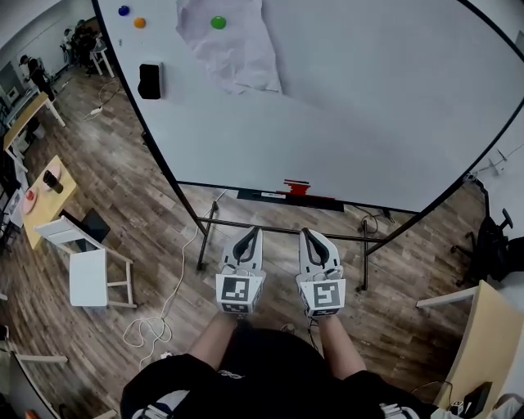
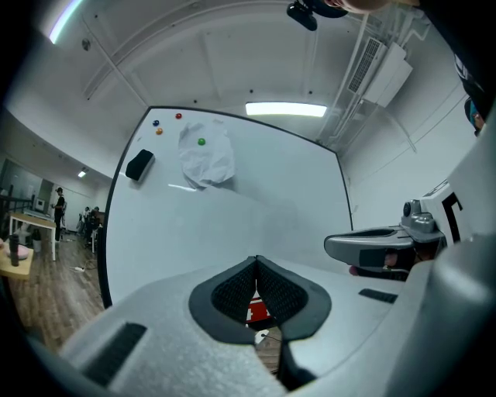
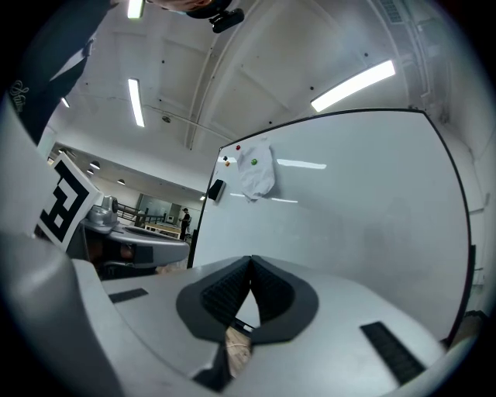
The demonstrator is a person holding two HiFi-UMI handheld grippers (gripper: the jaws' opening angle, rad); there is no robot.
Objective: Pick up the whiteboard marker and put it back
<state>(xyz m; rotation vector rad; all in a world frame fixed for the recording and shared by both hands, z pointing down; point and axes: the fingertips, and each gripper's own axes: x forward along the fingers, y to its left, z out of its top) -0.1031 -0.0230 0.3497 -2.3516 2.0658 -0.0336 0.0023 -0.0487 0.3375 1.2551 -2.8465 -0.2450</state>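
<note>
In the head view, a large whiteboard (image 1: 344,106) is seen standing on a wooden floor. A black tray (image 1: 260,195) is fixed along its lower edge. On this tray lies a red thing, which seems to be the whiteboard marker (image 1: 296,187), although its shape cannot be made out clearly. A crumpled sheet of paper (image 1: 233,49) is held on the board by a green magnet (image 1: 218,23), and a black eraser (image 1: 150,80) is placed to the left of it. The left gripper (image 1: 250,236) and the right gripper (image 1: 311,237) are held side by side below the tray, well apart from it, and nothing is carried by them.

In the left gripper view, the jaws of the left gripper (image 2: 256,271) are pressed together at the tips, with nothing between them. The whiteboard marker (image 2: 257,312) is visible only as a red patch through the small gap under the pads. The right gripper (image 2: 380,244) is seen at the right.

In the right gripper view, the right gripper (image 3: 249,271) is also closed and empty. The whiteboard (image 3: 349,201) is faced, and the left gripper (image 3: 136,242) is seen at the left.
</note>
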